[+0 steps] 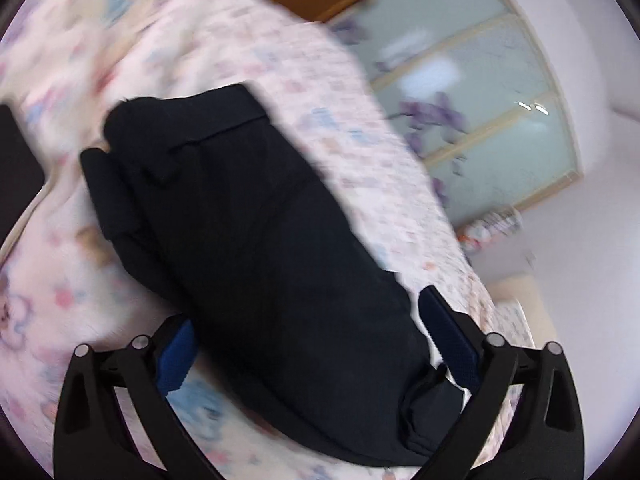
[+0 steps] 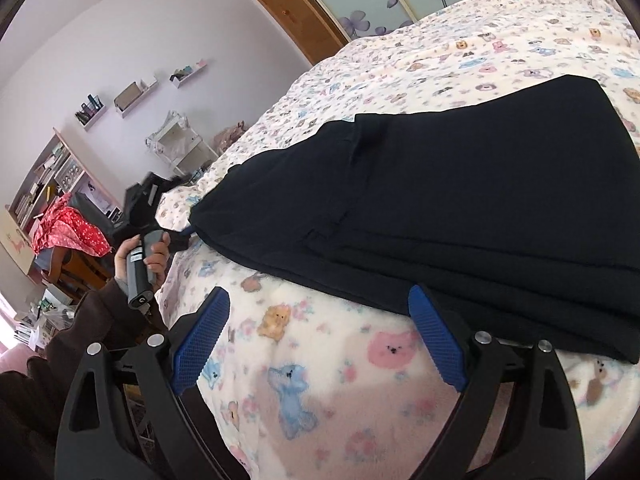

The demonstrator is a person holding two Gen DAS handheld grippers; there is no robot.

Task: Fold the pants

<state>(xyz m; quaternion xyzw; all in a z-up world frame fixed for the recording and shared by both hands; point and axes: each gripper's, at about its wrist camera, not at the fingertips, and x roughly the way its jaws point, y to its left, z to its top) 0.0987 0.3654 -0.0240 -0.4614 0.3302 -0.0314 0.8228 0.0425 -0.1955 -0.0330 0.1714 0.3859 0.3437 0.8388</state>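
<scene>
Pants [image 2: 460, 184]: dark, soft knit, already folded into a layered stack on the bed's animal-print blanket [image 2: 320, 360]. We judge them light, limp and prone to sliding layer over layer; best taken at a folded edge, pinching every layer together.

Left gripper [image 1: 312, 336]: jaws spread wide, straddling the near end of the stack; contact unclear through blur. It points obliquely down.

Right gripper [image 2: 320, 336]: jaws spread, nothing between them but blanket; stack edge at 2 o'clock, just beside one finger.
</scene>
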